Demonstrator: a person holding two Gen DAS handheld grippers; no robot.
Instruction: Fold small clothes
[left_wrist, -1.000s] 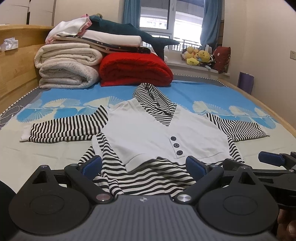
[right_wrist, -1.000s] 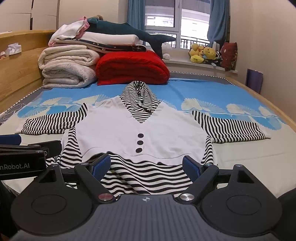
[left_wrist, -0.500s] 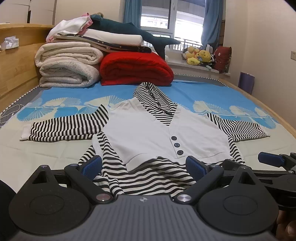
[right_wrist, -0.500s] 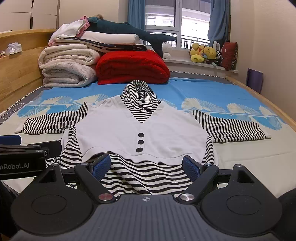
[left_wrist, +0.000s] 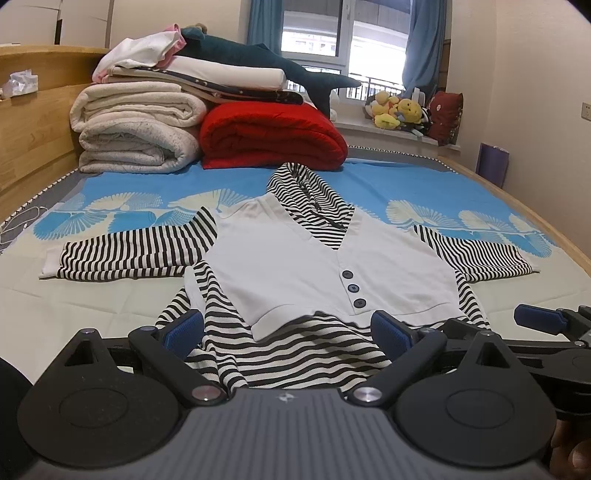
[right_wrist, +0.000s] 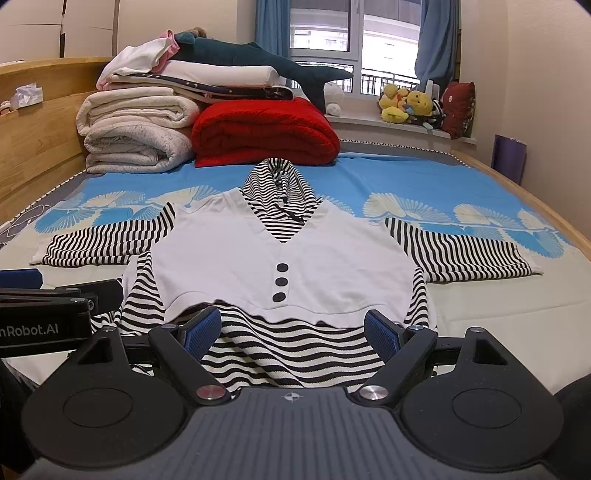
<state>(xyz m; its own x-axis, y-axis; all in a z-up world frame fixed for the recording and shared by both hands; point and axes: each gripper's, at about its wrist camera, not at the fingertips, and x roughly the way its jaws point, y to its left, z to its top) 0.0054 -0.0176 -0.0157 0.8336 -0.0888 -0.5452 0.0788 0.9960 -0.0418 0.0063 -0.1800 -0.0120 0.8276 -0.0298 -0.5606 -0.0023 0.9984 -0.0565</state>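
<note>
A small hooded top (left_wrist: 295, 258) (right_wrist: 258, 254) lies flat and face up on the bed, white vest front with three dark buttons, black-and-white striped sleeves spread to both sides, striped hood pointing away. My left gripper (left_wrist: 286, 328) hovers open over the hem's left part with nothing between its blue pads. My right gripper (right_wrist: 293, 328) stands open over the hem's middle, also holding nothing. The right gripper's tip (left_wrist: 539, 319) shows at the right edge of the left wrist view; the left gripper's body (right_wrist: 48, 310) shows at the left edge of the right wrist view.
Folded cream blankets (left_wrist: 136, 125) and a red blanket (left_wrist: 273, 136) are stacked at the bed's far end, with a plush shark (left_wrist: 266, 62) on top. A wooden bed frame (left_wrist: 33, 122) runs along the left. Plush toys (right_wrist: 406, 103) sit on the windowsill. The blue-patterned bedsheet (right_wrist: 424, 184) surrounds the top.
Both grippers have edged slightly forward and lower toward the hem; the top looks a little larger. The garment itself has not moved, and both stay open.
</note>
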